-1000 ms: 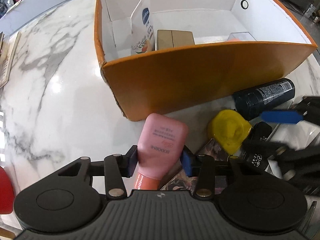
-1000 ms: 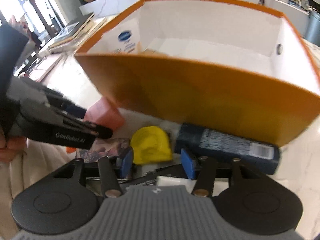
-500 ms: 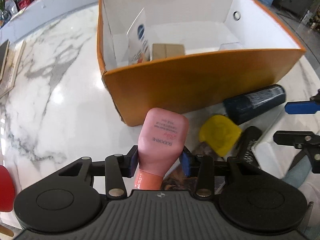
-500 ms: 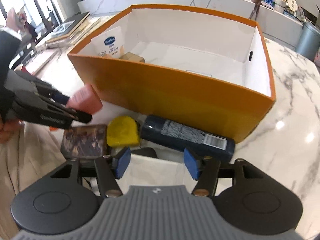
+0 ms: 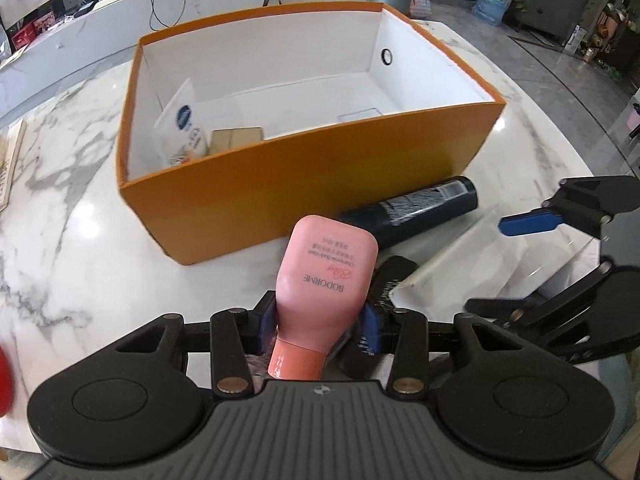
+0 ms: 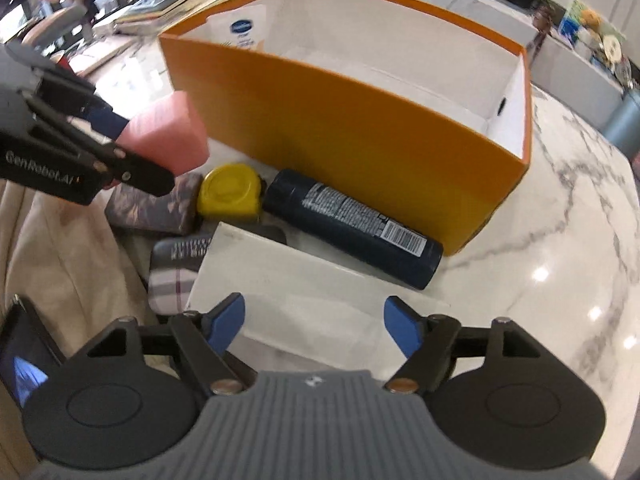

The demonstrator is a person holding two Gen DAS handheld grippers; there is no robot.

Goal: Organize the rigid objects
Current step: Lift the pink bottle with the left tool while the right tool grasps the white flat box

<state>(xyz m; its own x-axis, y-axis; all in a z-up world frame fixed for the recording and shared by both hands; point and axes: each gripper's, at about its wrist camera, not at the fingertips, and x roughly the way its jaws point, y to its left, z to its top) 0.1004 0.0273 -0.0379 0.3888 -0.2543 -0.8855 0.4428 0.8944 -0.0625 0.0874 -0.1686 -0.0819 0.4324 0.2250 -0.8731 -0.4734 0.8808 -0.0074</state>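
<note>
My left gripper [image 5: 318,326] is shut on a pink body-wash bottle [image 5: 326,276] and holds it up above the table, in front of the orange box [image 5: 312,184]. The bottle also shows in the right wrist view [image 6: 168,136], near the box's left corner. The box [image 6: 360,128] holds a white lotion tube [image 5: 182,128] and a tan carton [image 5: 236,138]. My right gripper [image 6: 314,322] is open and empty above a clear flat case [image 6: 304,284]. A dark blue spray can [image 6: 352,224], a yellow tape measure [image 6: 230,190] and a patterned case [image 6: 154,210] lie before the box.
A black comb-like item [image 5: 386,280] and a plaid pouch [image 6: 172,284] lie by the clear case. Beige cloth [image 6: 68,252] covers the near left edge. Books [image 6: 160,0] sit at the far left on the marble table [image 6: 560,220].
My left gripper has lifted the pink bottle higher and moved right. My right gripper has pulled back and risen, and now hangs over the clear case.
</note>
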